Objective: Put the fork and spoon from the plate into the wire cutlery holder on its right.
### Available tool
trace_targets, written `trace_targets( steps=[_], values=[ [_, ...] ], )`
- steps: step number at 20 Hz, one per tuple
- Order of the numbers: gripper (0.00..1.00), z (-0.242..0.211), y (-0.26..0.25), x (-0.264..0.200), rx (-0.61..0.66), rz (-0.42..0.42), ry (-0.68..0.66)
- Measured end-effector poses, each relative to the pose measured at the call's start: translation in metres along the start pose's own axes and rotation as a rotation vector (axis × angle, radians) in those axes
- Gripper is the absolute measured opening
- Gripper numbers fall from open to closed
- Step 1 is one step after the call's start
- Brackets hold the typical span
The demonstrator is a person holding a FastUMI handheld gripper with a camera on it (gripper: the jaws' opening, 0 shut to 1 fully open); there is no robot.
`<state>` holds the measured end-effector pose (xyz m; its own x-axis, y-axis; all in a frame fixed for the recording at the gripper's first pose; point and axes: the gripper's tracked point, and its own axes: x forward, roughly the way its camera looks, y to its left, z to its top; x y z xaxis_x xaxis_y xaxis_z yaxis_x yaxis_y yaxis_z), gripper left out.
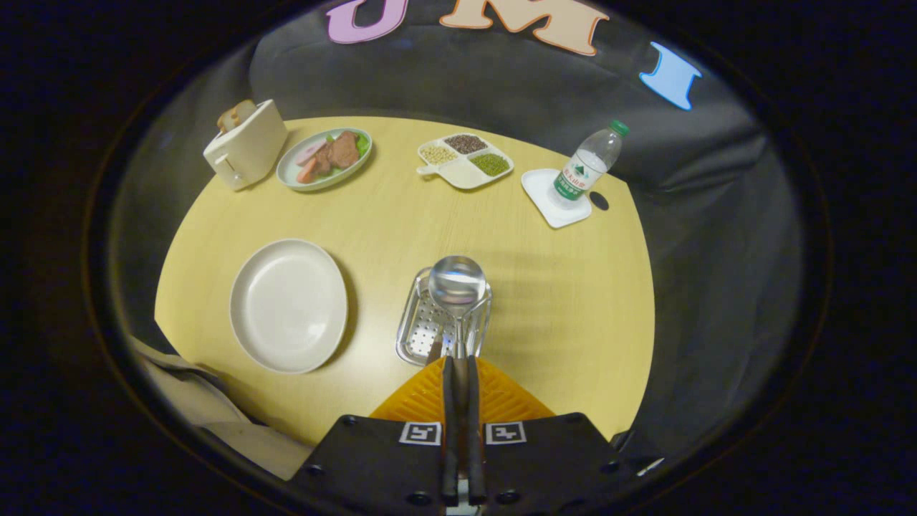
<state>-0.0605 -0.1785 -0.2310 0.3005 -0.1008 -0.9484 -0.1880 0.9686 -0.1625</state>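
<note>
Gripper [459, 362] clamped tight on the spoon [457, 281], bowl up at twelve o'clock over the cutlery holder [419, 326]; bare plate [289, 304] at ten o'clock.

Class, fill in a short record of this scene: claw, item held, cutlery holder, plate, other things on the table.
claw: claw shut on the spoon handle
item held: spoon, bowl end up, over the cutlery holder
cutlery holder: cutlery holder just ahead of the claw, right of the plate
plate: plate bare
other things: toaster, food dish, divided tray, bottle
</note>
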Motion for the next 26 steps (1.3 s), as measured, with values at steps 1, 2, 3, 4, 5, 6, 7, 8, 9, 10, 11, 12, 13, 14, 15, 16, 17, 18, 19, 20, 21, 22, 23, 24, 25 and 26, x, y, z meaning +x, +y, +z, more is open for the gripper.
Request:
trace_targets(
  steps=[1, 2, 3, 4, 5, 6, 7, 8, 9, 10, 11, 12, 13, 14, 15, 16, 17, 18, 19, 20, 21, 22, 23, 24, 25, 26],
  values=[
    [0.08, -0.003, -0.002, 0.001, -0.005, -0.002, 0.010],
    [0.09, -0.006, -0.003, 0.002, -0.005, -0.001, 0.020],
    [0.09, -0.007, -0.003, 0.003, -0.004, 0.004, 0.027],
    [0.09, -0.009, -0.001, 0.004, -0.005, 0.009, 0.032],
    [0.09, -0.011, -0.001, 0.004, -0.010, 0.012, 0.034],
    [0.09, -0.012, -0.001, 0.005, -0.017, 0.013, 0.037],
    [0.10, -0.012, 0.001, 0.005, -0.020, 0.020, 0.035],
    [0.11, -0.011, 0.002, 0.005, -0.017, 0.020, 0.032],
    [0.12, -0.009, 0.001, 0.007, -0.014, 0.022, 0.023],
    [0.14, -0.008, 0.000, 0.005, -0.010, 0.018, 0.018],
    [0.14, -0.006, 0.000, 0.004, -0.002, 0.015, 0.005],
    [0.13, -0.005, -0.002, 0.001, 0.009, 0.011, -0.007],
    [0.15, -0.002, -0.002, 0.002, 0.019, 0.012, -0.021],
    [0.26, -0.001, -0.002, 0.000, 0.029, 0.012, -0.036],
    [0.37, 0.001, -0.001, -0.002, 0.039, 0.015, -0.052],
    [0.47, 0.003, -0.002, -0.004, 0.048, 0.009, -0.074],
    [0.58, 0.006, -0.003, -0.005, 0.062, 0.005, -0.098],
    [0.68, 0.006, -0.002, -0.006, 0.084, 0.008, -0.115],
    [0.79, 0.009, 0.002, -0.011, 0.108, 0.015, -0.136],
    [0.89, 0.011, 0.004, -0.014, 0.131, 0.022, -0.159],
    [1.00, 0.013, 0.006, -0.017, 0.148, 0.023, -0.191],
    [1.00, 0.017, 0.007, -0.023, 0.160, 0.022, -0.226],
    [1.00, 0.022, 0.009, -0.028, 0.174, 0.020, -0.269],
    [1.00, 0.028, 0.012, -0.034, 0.188, 0.022, -0.316],
    [1.00, 0.033, 0.016, -0.041, 0.201, 0.027, -0.365],
    [1.00, 0.038, 0.019, -0.048, 0.212, 0.029, -0.411]
  ],
)
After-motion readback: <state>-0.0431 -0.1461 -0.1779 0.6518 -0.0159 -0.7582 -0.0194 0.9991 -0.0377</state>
